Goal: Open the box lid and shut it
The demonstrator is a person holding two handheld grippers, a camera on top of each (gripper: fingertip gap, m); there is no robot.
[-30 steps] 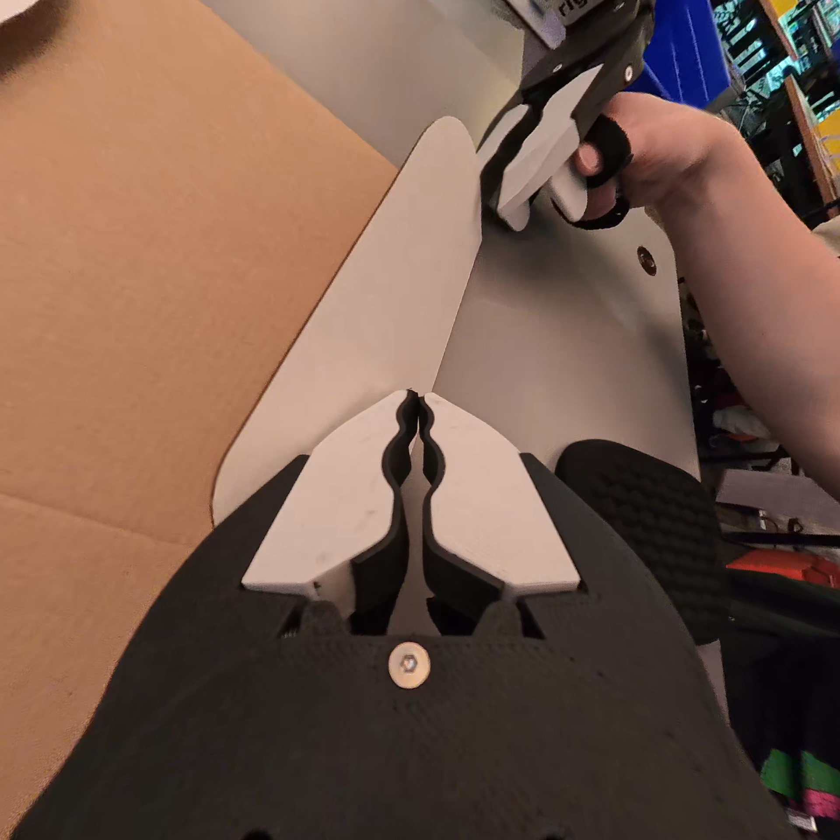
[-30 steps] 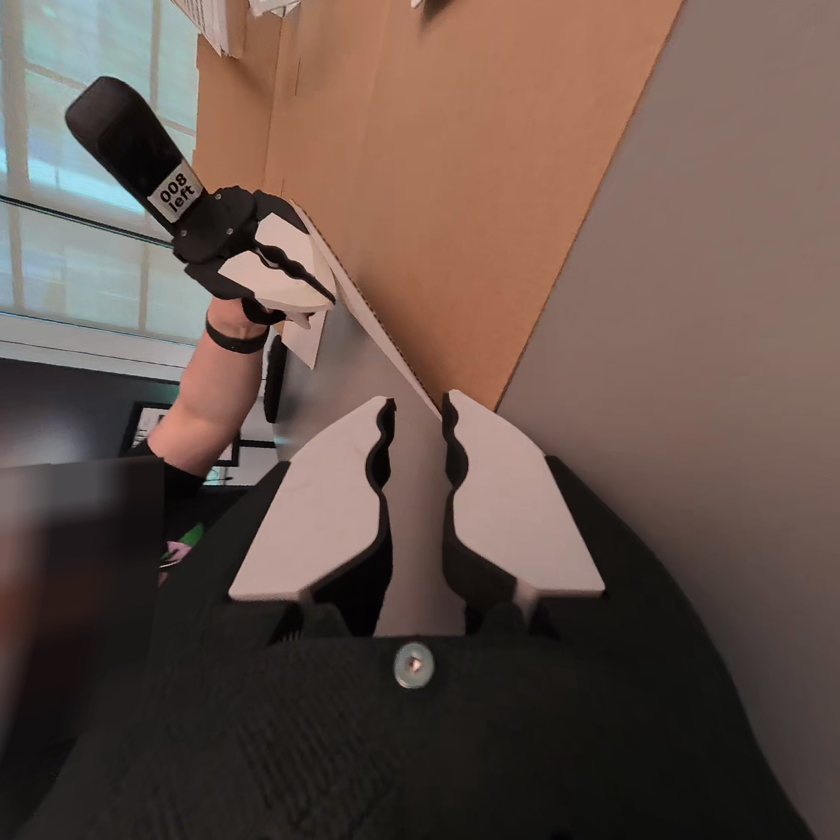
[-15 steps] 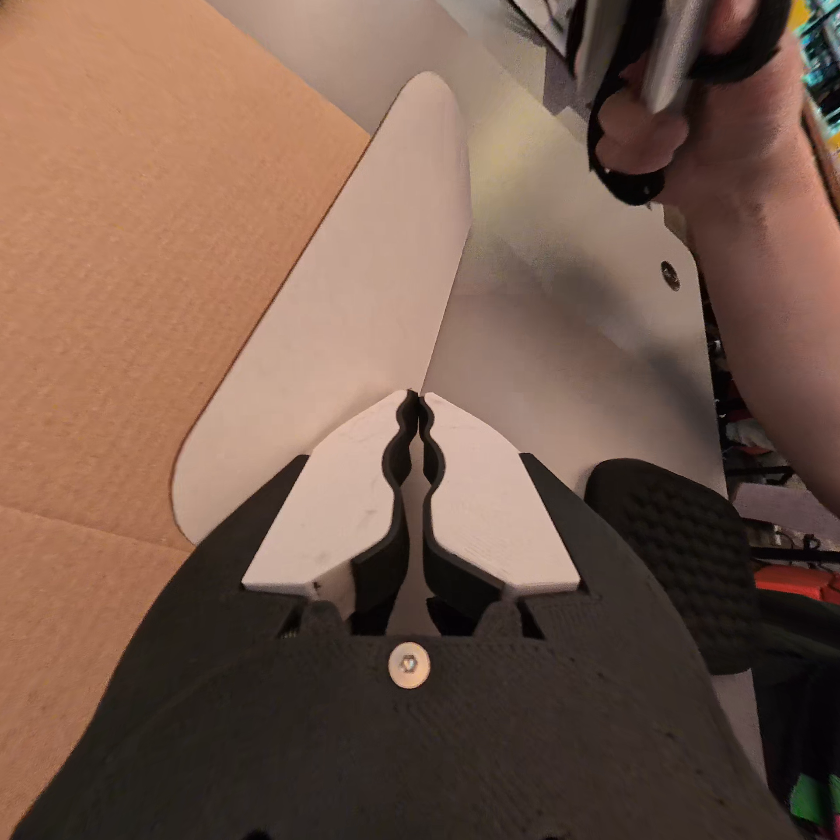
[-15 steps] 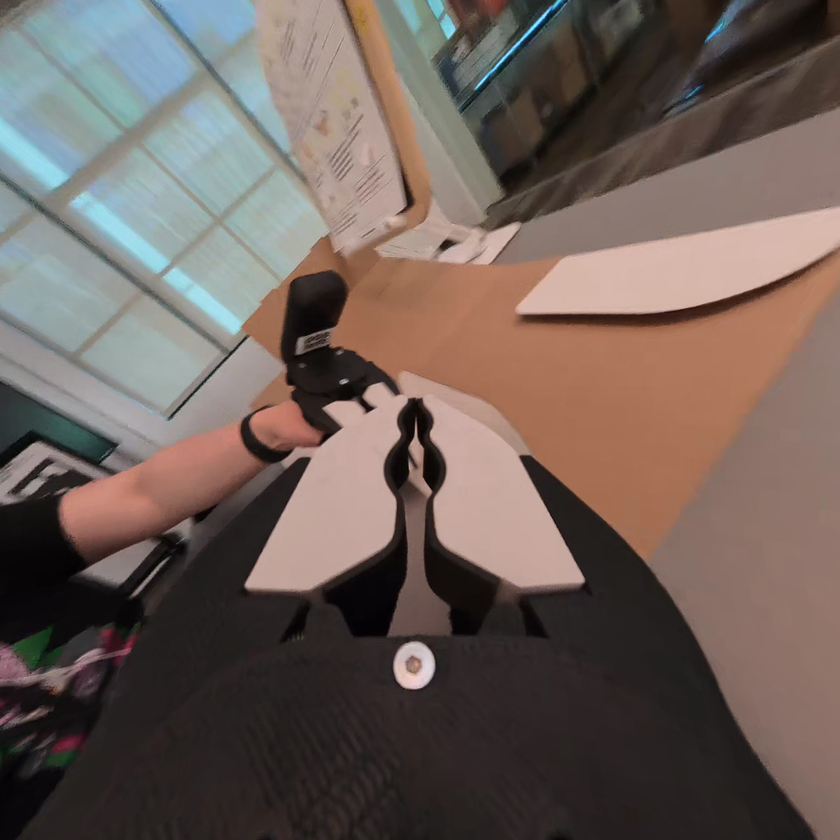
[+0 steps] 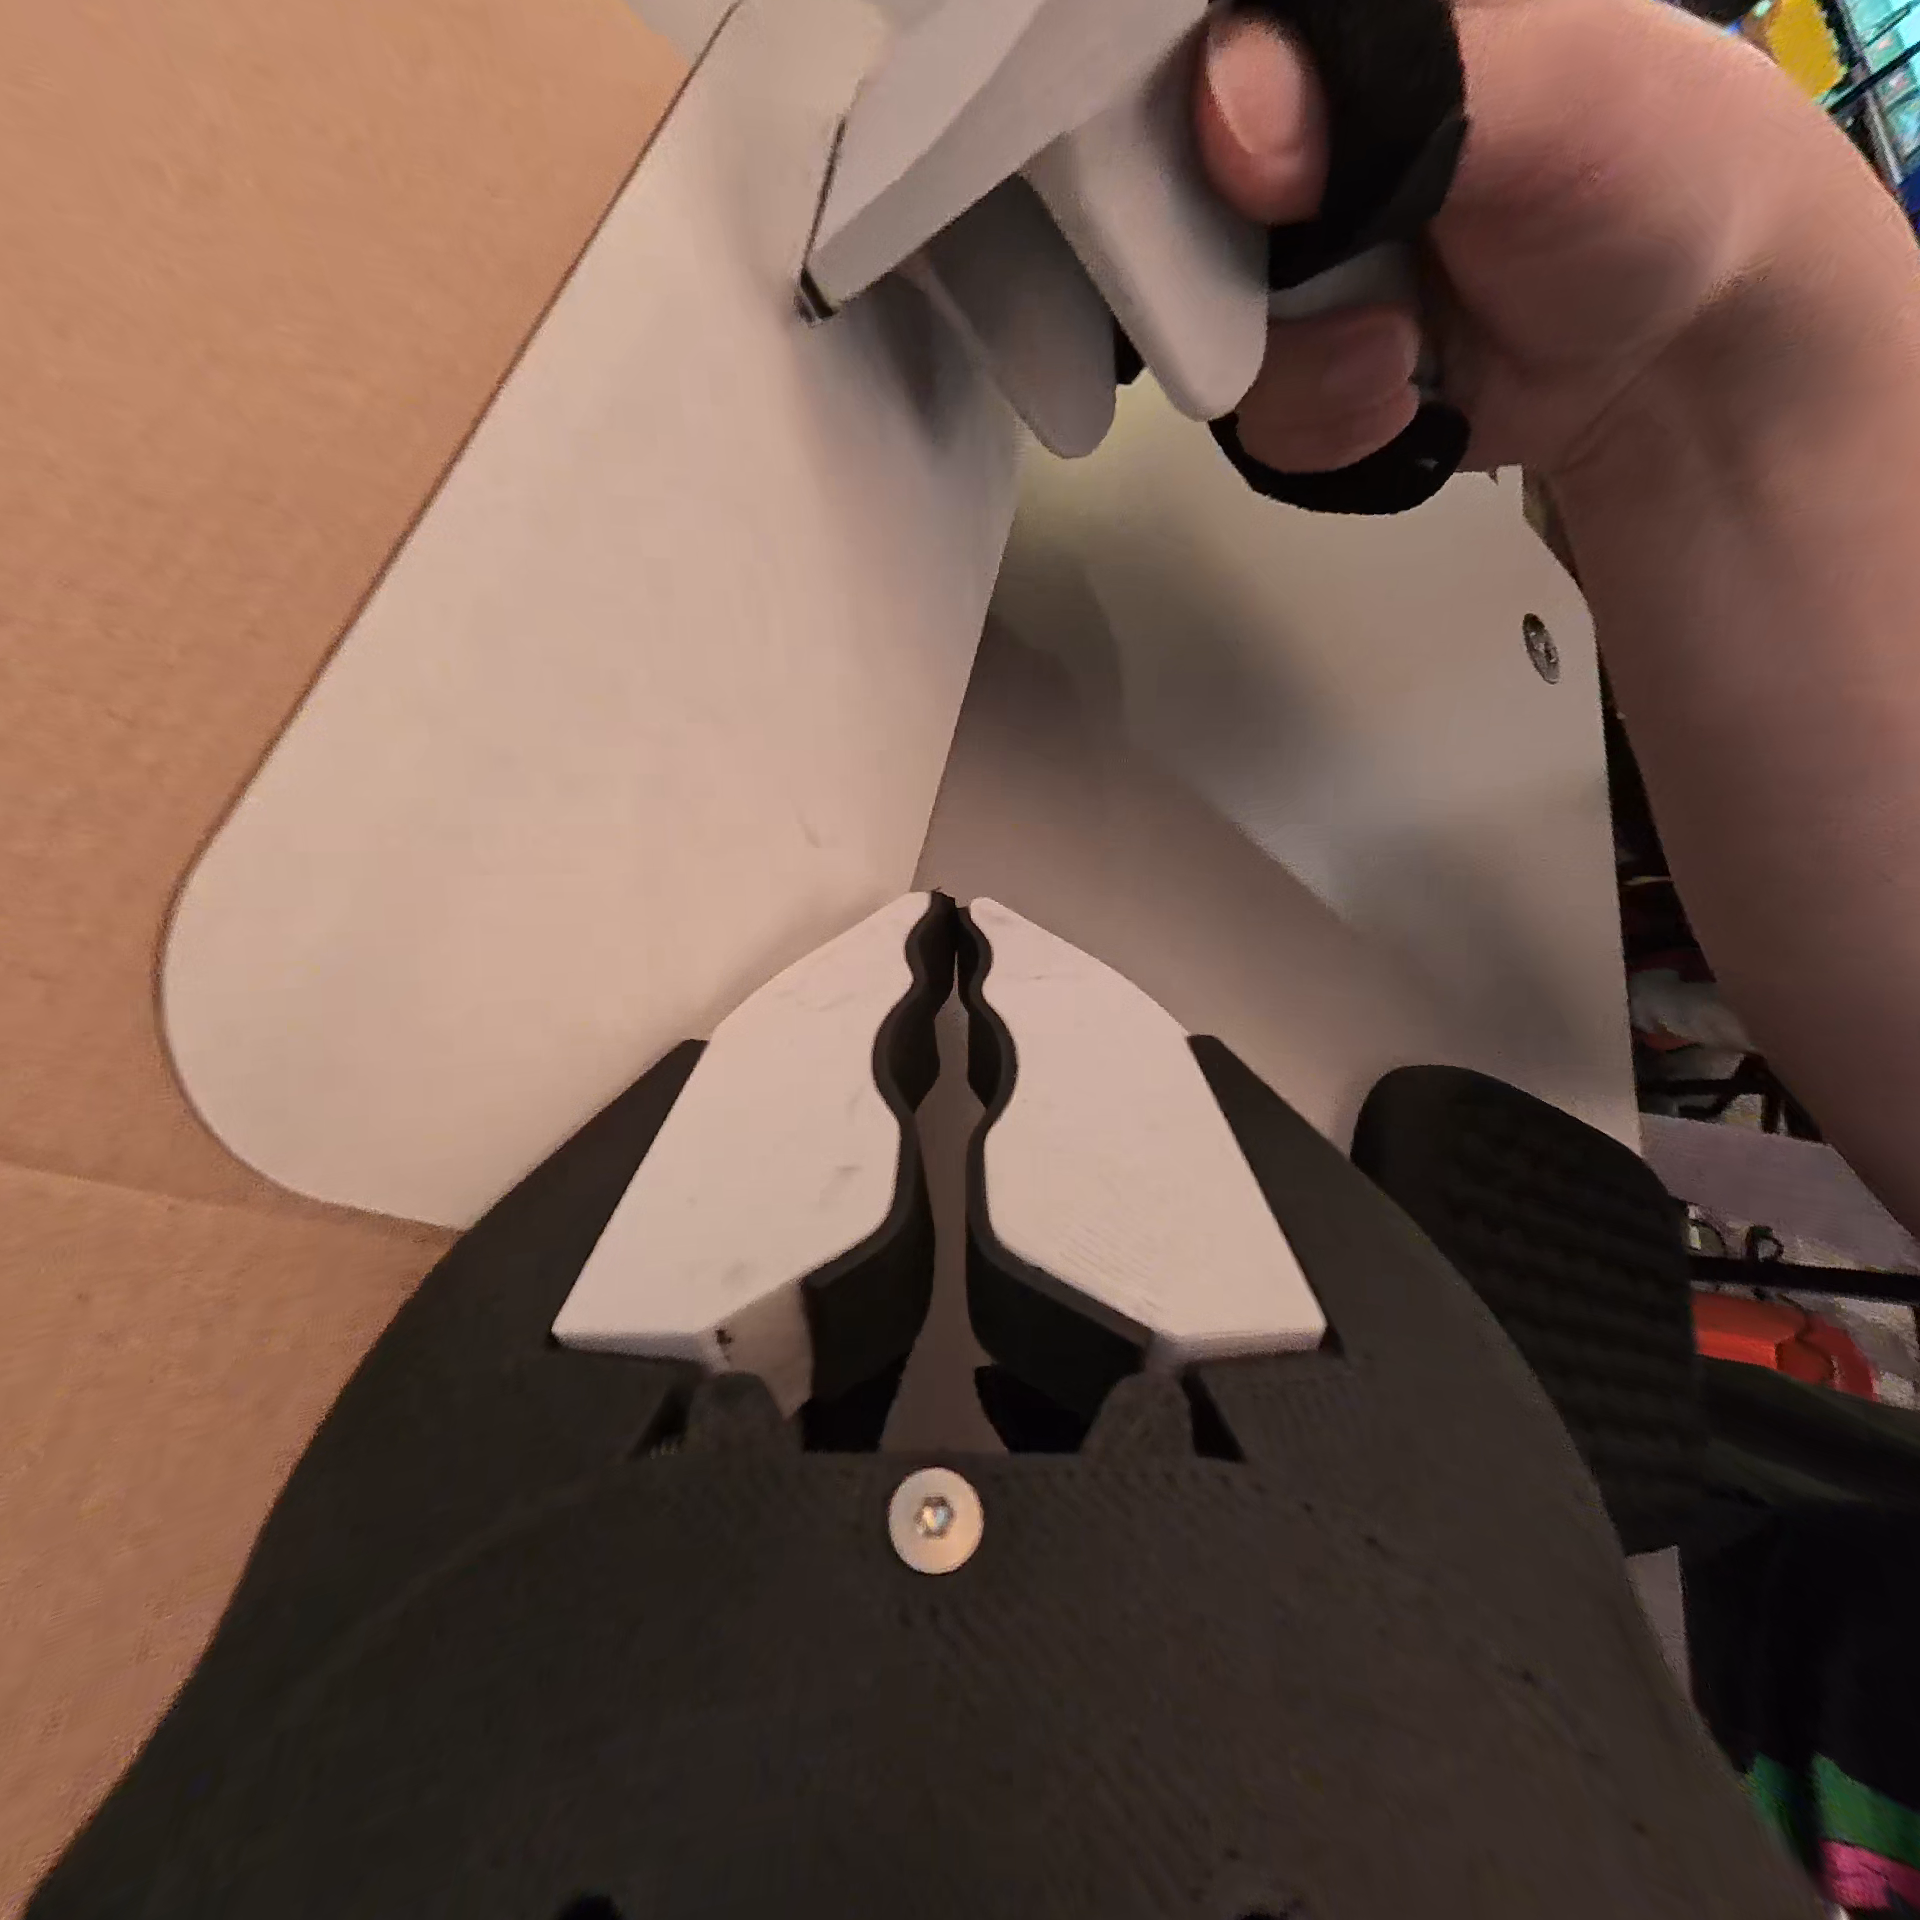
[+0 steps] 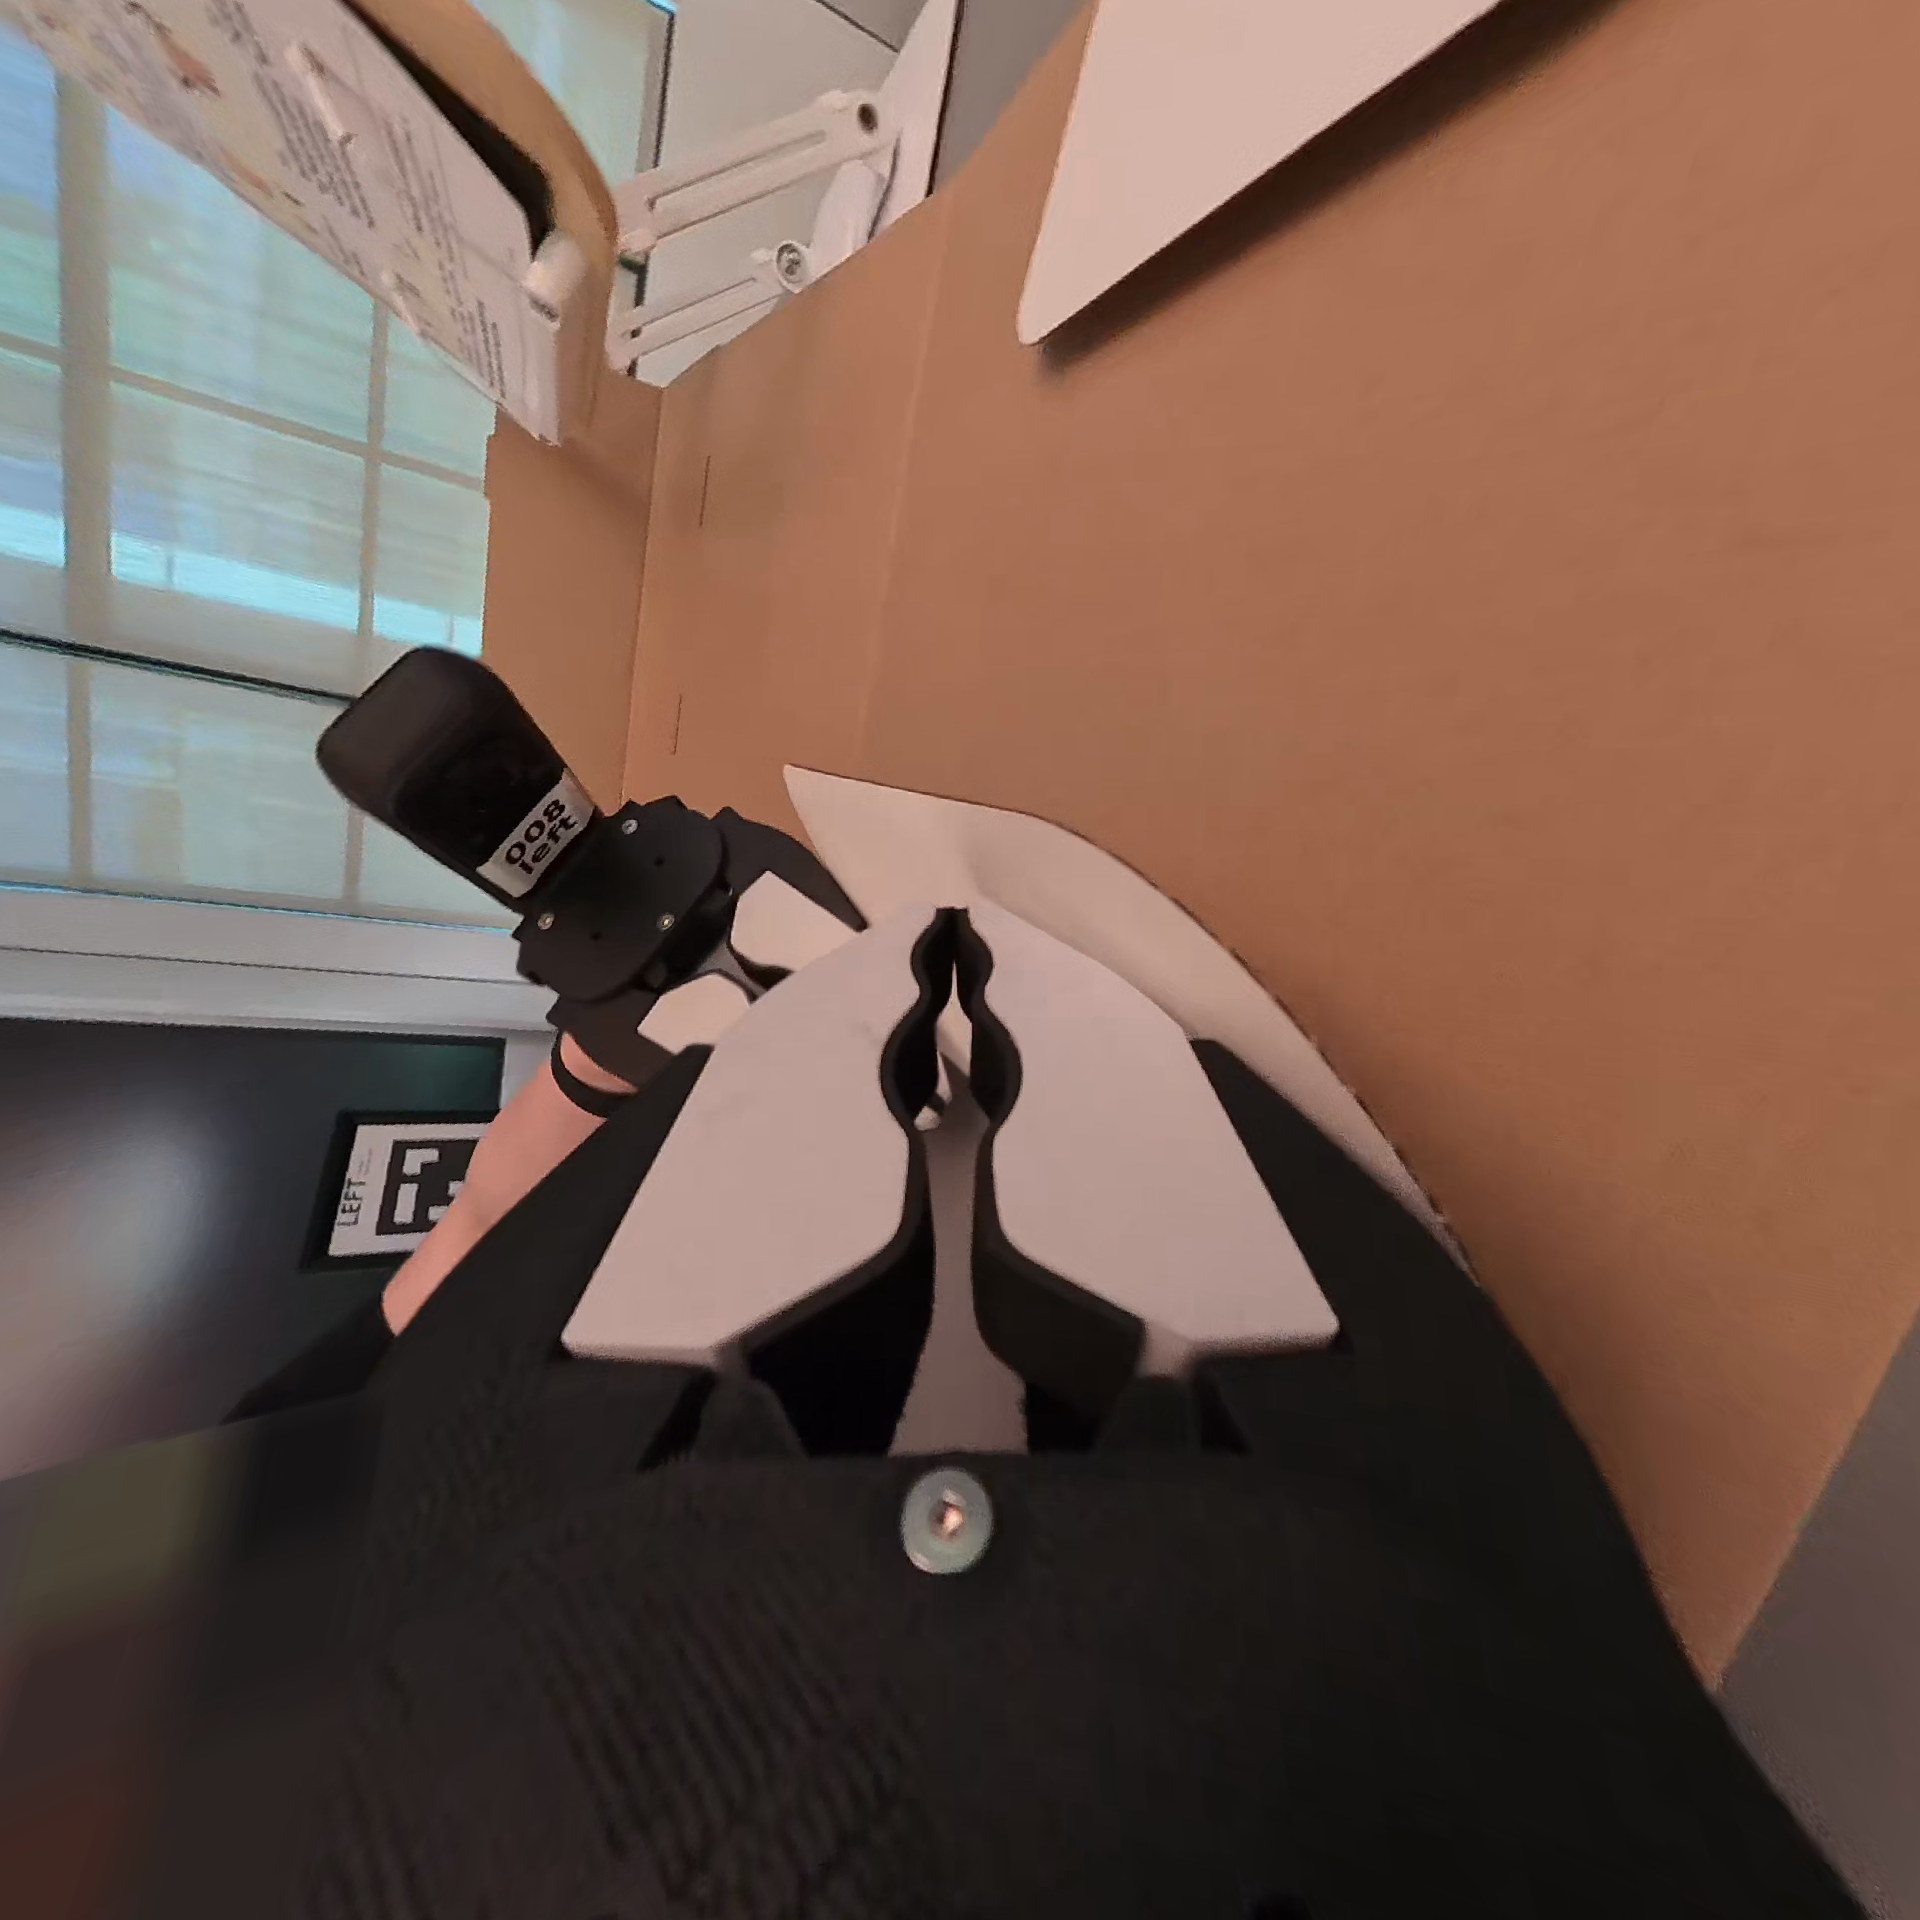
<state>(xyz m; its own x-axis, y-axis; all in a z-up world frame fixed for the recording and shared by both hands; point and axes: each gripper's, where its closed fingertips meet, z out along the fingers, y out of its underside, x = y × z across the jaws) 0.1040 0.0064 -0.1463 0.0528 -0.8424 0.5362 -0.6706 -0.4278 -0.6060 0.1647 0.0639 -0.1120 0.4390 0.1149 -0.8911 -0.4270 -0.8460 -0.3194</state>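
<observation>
the left gripper (image 5: 954, 914) is pinched on the edge of the white flap (image 5: 623, 727) of the box lid (image 5: 208, 416), which lies open across the counter (image 5: 1299, 748). the right gripper (image 6: 954, 925), tips together, sits close by at the same flap. a thin edge could slip free, or crease if the two pull unevenly.

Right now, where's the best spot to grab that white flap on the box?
Pinch its thin long free edge, coming edge-on from the open side away from the brown cardboard. The white flap stands up off it, so both faces are bare; the left tongs clamp that edge.
</observation>
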